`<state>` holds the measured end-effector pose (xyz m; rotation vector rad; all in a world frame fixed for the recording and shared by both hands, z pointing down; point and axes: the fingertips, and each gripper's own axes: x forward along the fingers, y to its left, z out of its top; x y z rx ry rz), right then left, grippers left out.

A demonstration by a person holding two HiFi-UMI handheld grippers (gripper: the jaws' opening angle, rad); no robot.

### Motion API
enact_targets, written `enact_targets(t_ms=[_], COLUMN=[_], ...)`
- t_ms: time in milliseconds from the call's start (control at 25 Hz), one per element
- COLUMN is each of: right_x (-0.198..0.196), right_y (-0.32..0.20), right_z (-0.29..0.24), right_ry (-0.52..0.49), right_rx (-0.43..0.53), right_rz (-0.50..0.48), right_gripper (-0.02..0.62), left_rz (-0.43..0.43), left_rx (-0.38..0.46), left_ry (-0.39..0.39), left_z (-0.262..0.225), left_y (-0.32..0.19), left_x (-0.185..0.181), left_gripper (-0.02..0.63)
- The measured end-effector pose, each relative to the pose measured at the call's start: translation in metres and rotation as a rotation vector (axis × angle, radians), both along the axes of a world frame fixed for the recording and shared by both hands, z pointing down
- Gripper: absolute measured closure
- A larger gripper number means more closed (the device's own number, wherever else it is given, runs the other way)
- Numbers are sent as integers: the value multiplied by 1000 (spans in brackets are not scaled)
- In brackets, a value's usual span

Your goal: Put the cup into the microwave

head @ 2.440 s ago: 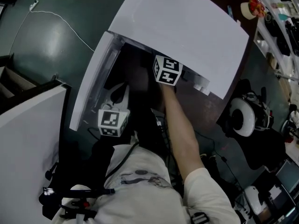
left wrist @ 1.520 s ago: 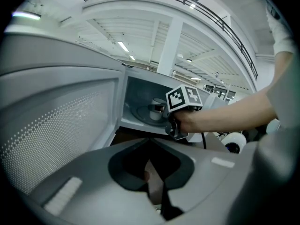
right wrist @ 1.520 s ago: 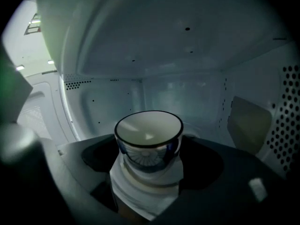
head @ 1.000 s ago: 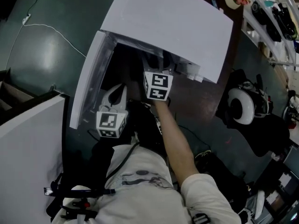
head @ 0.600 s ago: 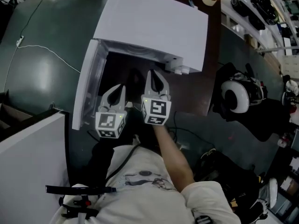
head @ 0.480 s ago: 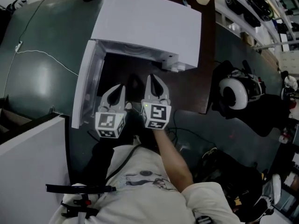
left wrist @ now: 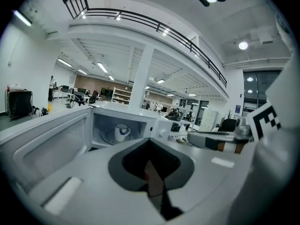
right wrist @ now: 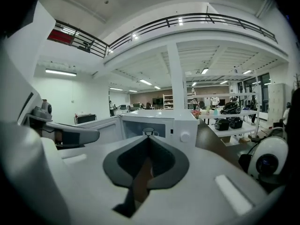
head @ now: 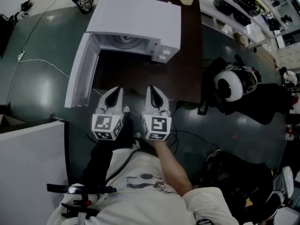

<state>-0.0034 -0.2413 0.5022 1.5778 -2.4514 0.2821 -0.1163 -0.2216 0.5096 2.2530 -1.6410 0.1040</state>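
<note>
Up at the top of the head view, the microwave stands with its door swung wide, and the cup sits inside on the turntable. Lower centre, left gripper and right gripper hover side by side, both clenched on nothing, apart from the microwave.

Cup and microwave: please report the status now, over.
Left tool and right tool shut, empty, short of the microwave. Cup upright inside, on the turntable. Door open, nothing seen in the way.
</note>
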Motion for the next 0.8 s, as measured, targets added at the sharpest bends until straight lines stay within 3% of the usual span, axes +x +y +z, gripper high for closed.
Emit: enact_targets(t_ms=[400,800], right_x=[55,71], right_y=[109,164], right_z=[-29,-43], right_ry=[-31,-50], right_rx=[65,51], right_rz=[-19,-4], right_gripper=[595,595], left_rz=[13,22], left_rx=[41,41], left_ry=[-21,-41], left_z=[-14,-35], left_y=[103,153], left_x=[55,59], left_gripper=[607,607])
